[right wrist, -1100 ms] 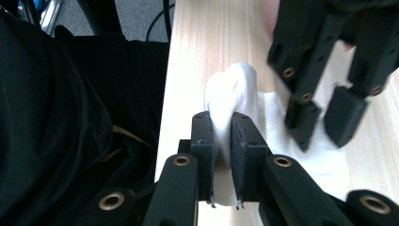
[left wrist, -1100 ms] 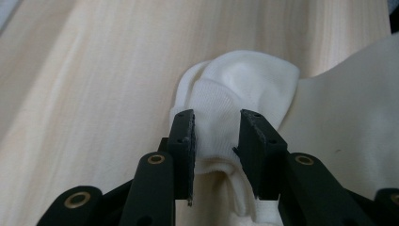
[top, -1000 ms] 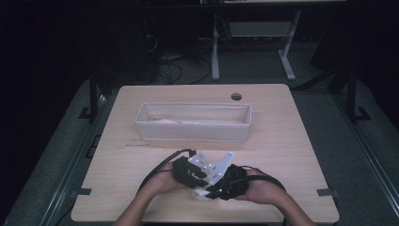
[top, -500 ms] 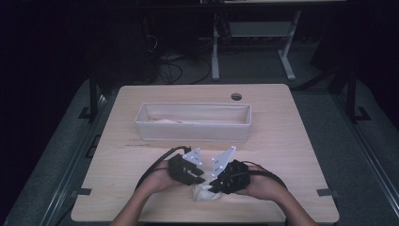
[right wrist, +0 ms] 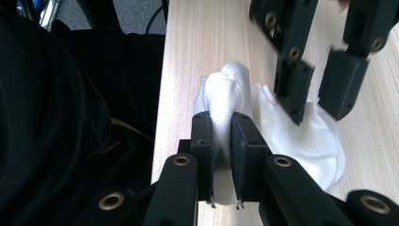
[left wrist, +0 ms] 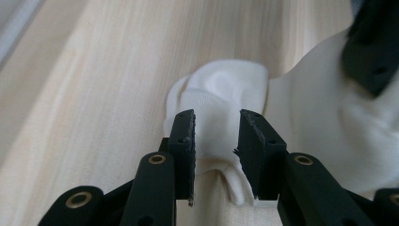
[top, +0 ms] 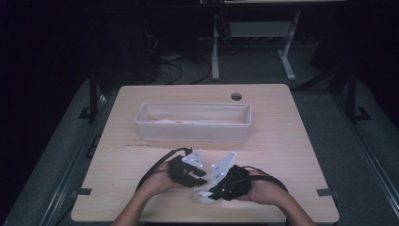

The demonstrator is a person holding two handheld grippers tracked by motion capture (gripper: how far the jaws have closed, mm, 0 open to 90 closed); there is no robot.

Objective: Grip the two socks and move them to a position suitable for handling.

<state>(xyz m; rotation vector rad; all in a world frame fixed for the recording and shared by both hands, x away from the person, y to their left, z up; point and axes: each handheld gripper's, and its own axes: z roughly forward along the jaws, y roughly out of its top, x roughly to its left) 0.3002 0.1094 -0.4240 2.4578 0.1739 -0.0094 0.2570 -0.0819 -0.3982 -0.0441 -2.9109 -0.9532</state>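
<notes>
Wooden table [top: 291, 141], both grippers angled onto sock [right wrist: 301, 136]

My left gripper [top: 200, 170] and right gripper [top: 217, 186]: black bodies, grey three-cornered top plates, black cables trailing. Jaws matte black, brass-ringed pivot screws. Forearms bare; dark garment visible.

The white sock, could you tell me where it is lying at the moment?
The white sock lies in the high view near the table's front edge, between the two claws and in front of the long white bin.
</notes>
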